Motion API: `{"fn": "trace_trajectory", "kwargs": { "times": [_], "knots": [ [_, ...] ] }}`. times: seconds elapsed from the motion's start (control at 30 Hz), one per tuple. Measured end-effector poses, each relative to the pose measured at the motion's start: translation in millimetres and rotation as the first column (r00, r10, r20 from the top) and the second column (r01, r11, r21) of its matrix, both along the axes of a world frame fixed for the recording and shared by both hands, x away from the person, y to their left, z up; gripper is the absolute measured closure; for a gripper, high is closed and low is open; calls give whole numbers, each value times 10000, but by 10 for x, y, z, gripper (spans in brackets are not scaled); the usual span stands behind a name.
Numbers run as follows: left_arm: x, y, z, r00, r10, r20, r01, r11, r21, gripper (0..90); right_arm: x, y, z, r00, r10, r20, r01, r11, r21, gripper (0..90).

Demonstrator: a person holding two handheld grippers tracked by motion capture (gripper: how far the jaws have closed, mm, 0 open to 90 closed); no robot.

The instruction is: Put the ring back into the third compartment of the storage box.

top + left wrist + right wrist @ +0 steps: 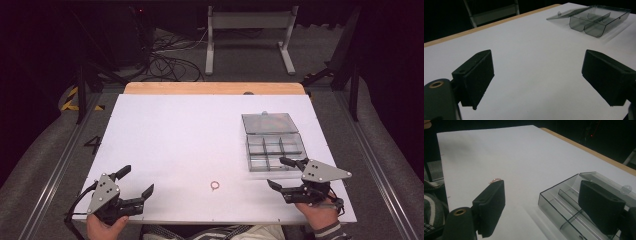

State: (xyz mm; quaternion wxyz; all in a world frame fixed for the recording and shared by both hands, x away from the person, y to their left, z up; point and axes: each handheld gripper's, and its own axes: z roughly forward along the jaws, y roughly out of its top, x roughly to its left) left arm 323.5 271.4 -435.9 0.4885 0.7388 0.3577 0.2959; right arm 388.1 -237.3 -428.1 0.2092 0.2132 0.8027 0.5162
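A small pinkish ring (215, 185) lies on the white table (190, 135) near its front edge, between my two grippers; in the right gripper view the ring (494, 180) peeks out just behind the left jaw. A clear grey compartment box (274, 149) with its lid (269, 122) folded back sits at the right. My left gripper (136, 181) rests open at the front left corner with nothing between its jaws. My right gripper (281, 172) is open at the front right, one jaw next to the box's near edge. The left gripper view shows the box (596, 21) far off.
A wooden strip (215, 88) borders the table's far edge. Beyond it stand a metal frame (247, 35) and loose cables (170, 60) on the floor. Black stands flank the table on both sides.
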Motion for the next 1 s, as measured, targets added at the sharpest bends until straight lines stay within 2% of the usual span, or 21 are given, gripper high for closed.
{"fn": "trace_trajectory", "kwargs": {
  "times": [0.07,0.2,0.5,0.83,0.9,1.0],
  "knots": [
    [-6,-6,-2,10000,45,87,-46,10000,84,112,0,2,4,10000,21,-10,-21,10000,-11,224],
    [-14,-25,-9,9988,209,444,-236,9979,611,115,-3,7,10,10000,66,-2,-66,10000,-44,227],
    [-28,-18,3,9996,-3,284,-5,9996,300,107,-11,27,23,9999,137,-43,-137,9999,-92,232],
    [-25,-30,-1,9996,-17,284,8,9994,346,108,-4,56,43,9997,218,-84,-219,9996,-163,234],
    [-22,-29,-2,9997,-3,258,-9,9989,477,112,5,73,54,9996,263,-136,-265,9995,-178,236],
    [-22,-30,-2,9998,-26,217,17,9992,407,113,23,107,76,9991,372,-194,-377,9991,-216,237]
  ]
}}
